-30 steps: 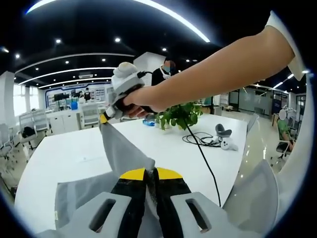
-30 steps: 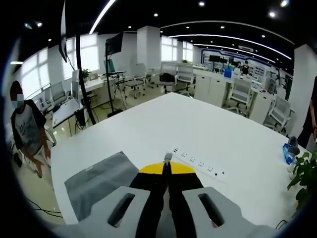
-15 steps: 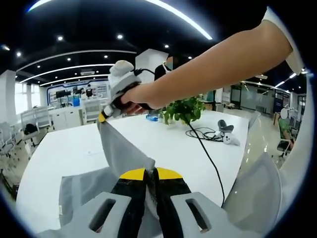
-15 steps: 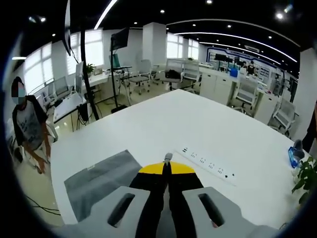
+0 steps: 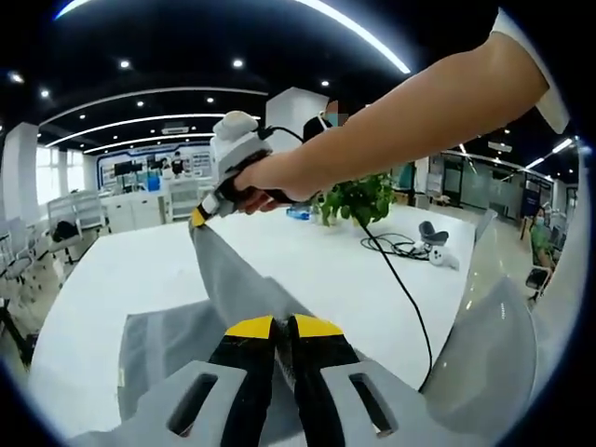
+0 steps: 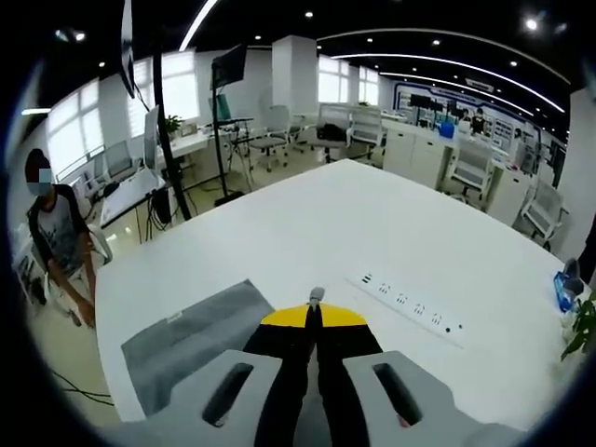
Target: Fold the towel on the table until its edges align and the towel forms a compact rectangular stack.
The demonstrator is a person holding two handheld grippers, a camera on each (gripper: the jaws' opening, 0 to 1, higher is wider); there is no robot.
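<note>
The grey towel (image 5: 233, 279) hangs stretched in the air between both grippers, and its lower part rests on the white table (image 5: 112, 270). My left gripper (image 5: 284, 324) is shut on a near corner of the towel. In the left gripper view, a hand holds my right gripper (image 5: 199, 218) up at the left, shut on the towel's other corner. In the right gripper view, my right gripper (image 6: 314, 307) has its yellow-tipped jaws shut with a bit of cloth pinched between them. The towel (image 6: 191, 337) lies flat on the table (image 6: 307, 228) below and to the left.
A potted plant (image 5: 358, 200), a black cable (image 5: 402, 284) and a white controller (image 5: 438, 256) are on the table's far side. A white power strip (image 6: 412, 304) lies ahead of the right gripper. A person (image 6: 58, 244) stands beside the table's left edge. Office chairs (image 6: 470, 168) stand behind.
Both grippers still hold the towel. Both views have shifted a little; in the left gripper view more of the towel's lying part shows, and it looks nearer.
</note>
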